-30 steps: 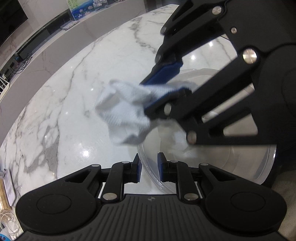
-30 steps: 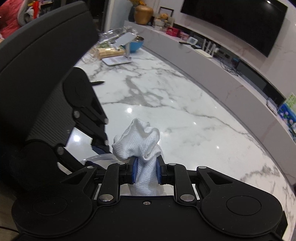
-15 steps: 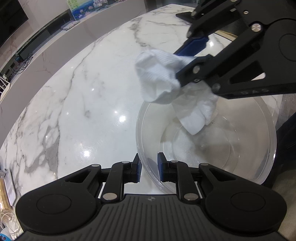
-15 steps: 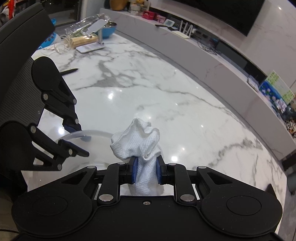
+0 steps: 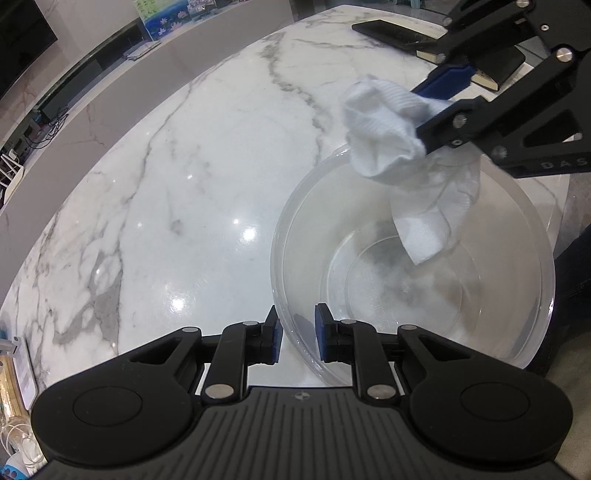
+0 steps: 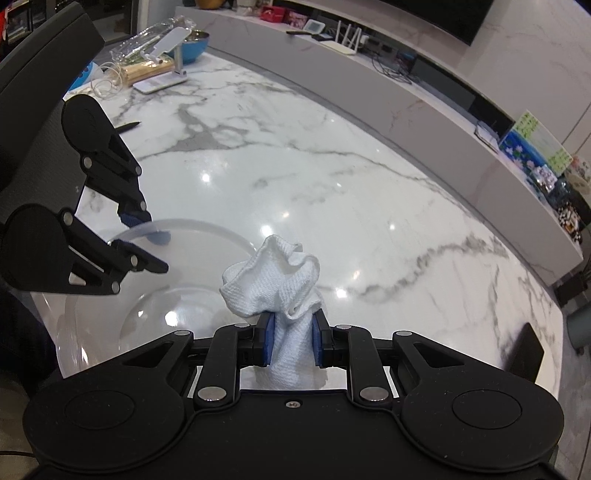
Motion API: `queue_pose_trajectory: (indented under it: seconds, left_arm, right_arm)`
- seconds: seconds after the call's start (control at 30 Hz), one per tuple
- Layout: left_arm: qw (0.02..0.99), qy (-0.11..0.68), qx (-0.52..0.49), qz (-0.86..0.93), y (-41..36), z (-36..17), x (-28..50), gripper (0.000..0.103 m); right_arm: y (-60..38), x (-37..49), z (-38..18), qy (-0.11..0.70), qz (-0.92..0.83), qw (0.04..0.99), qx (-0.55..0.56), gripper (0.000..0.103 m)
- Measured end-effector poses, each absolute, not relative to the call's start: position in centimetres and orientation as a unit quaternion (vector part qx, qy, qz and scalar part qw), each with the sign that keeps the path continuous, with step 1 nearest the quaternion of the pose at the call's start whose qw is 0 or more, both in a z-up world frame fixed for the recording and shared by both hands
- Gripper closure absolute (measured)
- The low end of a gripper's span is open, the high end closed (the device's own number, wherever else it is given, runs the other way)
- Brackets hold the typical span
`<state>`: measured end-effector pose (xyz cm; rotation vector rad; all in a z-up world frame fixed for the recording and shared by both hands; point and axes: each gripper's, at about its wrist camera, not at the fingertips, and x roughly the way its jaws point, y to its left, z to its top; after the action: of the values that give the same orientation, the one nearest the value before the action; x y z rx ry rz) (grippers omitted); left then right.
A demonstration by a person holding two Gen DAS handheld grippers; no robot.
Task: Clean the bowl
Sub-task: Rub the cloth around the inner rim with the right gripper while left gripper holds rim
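Note:
A clear plastic bowl (image 5: 509, 236) stands on the white marble table (image 5: 184, 192). My left gripper (image 5: 297, 334) is shut on the bowl's near rim, one pad inside and one outside. It shows at the left of the right wrist view (image 6: 142, 229), clamped on the bowl (image 6: 192, 229). My right gripper (image 6: 291, 343) is shut on a crumpled white cloth (image 6: 277, 288). In the left wrist view the right gripper (image 5: 443, 99) holds the cloth (image 5: 388, 129) above the bowl's far rim, with a tail of cloth hanging into the bowl.
A dark phone (image 5: 391, 31) and a book lie at the table's far edge in the left wrist view. In the right wrist view a phone stand (image 6: 162, 74), a blue bowl (image 6: 194, 46) and cables sit at the far left end. A grey ledge runs behind the table.
My right gripper with the cloth has drawn back from over the bowl's left side toward its far right rim. The left gripper and the bowl have stayed put.

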<state>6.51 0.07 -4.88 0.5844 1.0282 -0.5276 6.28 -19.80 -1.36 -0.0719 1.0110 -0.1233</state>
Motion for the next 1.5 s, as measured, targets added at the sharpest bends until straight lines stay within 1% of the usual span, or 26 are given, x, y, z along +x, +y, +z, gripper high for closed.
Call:
queue_pose_trajectory:
  seconds: [0.3, 0.97, 1.27, 1.5]
  left_arm:
    - [0.798, 0.476, 0.277, -0.245, -0.2, -5.0, 7.4, 0.086]
    - [0.794, 0.476, 0.273, -0.262, 0.1, -5.2, 8.0, 0.086]
    - [0.794, 0.471, 0.277, -0.268, -0.3, -5.4, 8.5, 0.086]
    - [0.794, 0.470, 0.277, -0.270, -0.5, -5.5, 8.8, 0.086]
  right_arm:
    - [-19.6, 5.2, -1.4, 0.485, -0.062, 0.872, -0.027, 0.085]
    - [-19.5, 9.9, -1.8, 0.440, 0.002, 0.897, -0.035, 0.085]
    - [-18.9, 10.4, -1.7, 0.437, 0.015, 0.898, -0.043, 0.085]
    - [-17.7, 10.4, -1.5, 0.422, 0.065, 0.903, -0.045, 0.085]
